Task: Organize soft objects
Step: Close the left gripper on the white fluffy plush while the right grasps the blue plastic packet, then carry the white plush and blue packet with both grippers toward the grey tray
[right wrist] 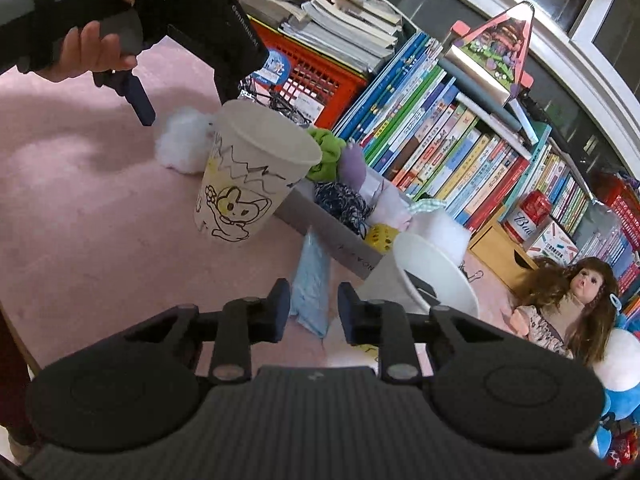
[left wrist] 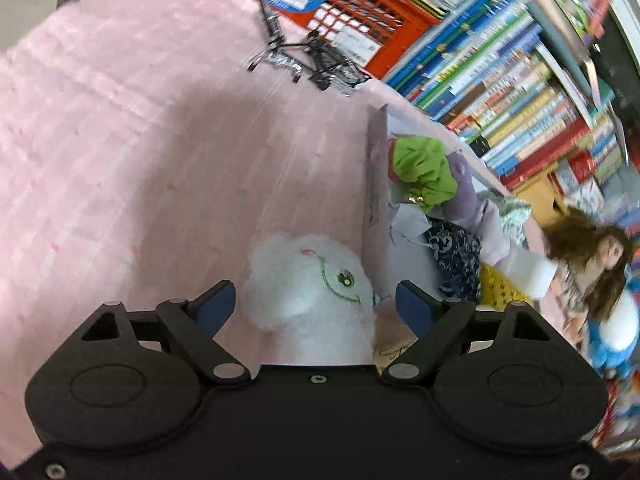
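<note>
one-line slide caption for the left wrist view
Open left gripper straddles a white plush toy on pink bedding.

A pink blanket [left wrist: 120, 140] covers the surface in front of me, soft and ridged, with a broad shadow across its middle. At my twelve o'clock stands a red plastic crate [left wrist: 352, 12] with a blue round sticker. From one to three o'clock a long row of children's books [right wrist: 460, 152] stands spine out, with more books stacked flat on the crate [right wrist: 344, 20]. Behind them runs a white-framed window [right wrist: 568, 36], its glass dark.
</note>
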### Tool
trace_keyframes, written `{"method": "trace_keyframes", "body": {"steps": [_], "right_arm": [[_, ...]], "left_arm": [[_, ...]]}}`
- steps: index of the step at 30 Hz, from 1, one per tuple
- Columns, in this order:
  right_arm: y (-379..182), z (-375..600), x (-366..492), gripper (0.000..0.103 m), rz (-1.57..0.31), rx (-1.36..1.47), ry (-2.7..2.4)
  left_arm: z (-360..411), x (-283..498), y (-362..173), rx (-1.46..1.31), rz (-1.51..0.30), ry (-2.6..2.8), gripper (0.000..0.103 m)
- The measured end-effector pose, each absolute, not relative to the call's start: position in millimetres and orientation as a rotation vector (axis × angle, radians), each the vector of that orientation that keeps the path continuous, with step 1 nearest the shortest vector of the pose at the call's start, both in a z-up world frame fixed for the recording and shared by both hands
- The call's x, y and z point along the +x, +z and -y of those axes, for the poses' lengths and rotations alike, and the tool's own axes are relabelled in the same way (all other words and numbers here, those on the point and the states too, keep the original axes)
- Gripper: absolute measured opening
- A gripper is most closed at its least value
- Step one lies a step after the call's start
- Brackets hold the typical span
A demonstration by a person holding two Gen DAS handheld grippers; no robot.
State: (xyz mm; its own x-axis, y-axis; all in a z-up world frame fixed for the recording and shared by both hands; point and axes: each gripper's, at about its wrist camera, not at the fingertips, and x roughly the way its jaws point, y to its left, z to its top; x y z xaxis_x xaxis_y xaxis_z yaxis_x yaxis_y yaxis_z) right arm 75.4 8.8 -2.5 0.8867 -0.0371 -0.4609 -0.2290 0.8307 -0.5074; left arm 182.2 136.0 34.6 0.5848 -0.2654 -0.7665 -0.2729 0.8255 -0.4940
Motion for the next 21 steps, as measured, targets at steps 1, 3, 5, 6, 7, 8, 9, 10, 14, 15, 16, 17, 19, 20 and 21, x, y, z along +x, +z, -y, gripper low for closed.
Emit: {"method": "trace_keyframes", "body": {"steps": [1,3,5,6,7,8,9,10,14,15,16,17,19,20,21], "right_arm": [[-4,-10,77,0.044,-0.478,-0.589,0.106],[-8,-12,80,0.044,-0.480,-0.594,0.098],[-12,-13,84,0.044,-0.488,-0.595,0.089],[-14,-14,87,0.044,-0.493,-0.594,0.084],[-15,-13,90,0.044,-0.497,-0.593,0.081],[-17,-13,92,0.044,-0.501,-0.591,0.078],[-18,-14,94,0.044,-0.505,-0.589,0.072],[-19,-13,97,0.044,-0.507,-0.589,0.068],[-21,-12,105,0.023,-0.524,-0.569,0.057],[-22,-11,105,0.021,-0.525,-0.560,0.056],[-21,-10,104,0.020,-0.523,-0.550,0.058],[-20,-9,103,0.019,-0.519,-0.542,0.061],[-19,-8,98,0.018,-0.514,-0.530,0.073],[-17,-7,95,0.018,-0.511,-0.526,0.082],[-16,-7,91,0.017,-0.507,-0.521,0.091]], "left_arm": [[-137,184,32,-0.649,-0.970,0.006,0.082],[-138,187,27,-0.678,-0.982,0.004,0.081],[-135,189,24,-0.673,-0.980,0.016,0.079],[-134,191,24,-0.668,-0.978,0.020,0.075],[-133,191,23,-0.658,-0.974,0.026,0.071],[-133,191,24,-0.650,-0.971,0.032,0.063],[-133,191,24,-0.644,-0.969,0.035,0.061],[-135,191,24,-0.646,-0.968,0.031,0.061],[-138,187,24,-0.652,-0.967,0.012,0.058],[-138,186,24,-0.651,-0.968,0.007,0.058],[-139,184,25,-0.649,-0.968,0.002,0.058],[-139,182,26,-0.648,-0.968,-0.002,0.058],[-139,177,28,-0.643,-0.964,-0.010,0.057],[-139,175,29,-0.638,-0.963,-0.015,0.057],[-139,172,30,-0.632,-0.963,-0.019,0.057]]}}
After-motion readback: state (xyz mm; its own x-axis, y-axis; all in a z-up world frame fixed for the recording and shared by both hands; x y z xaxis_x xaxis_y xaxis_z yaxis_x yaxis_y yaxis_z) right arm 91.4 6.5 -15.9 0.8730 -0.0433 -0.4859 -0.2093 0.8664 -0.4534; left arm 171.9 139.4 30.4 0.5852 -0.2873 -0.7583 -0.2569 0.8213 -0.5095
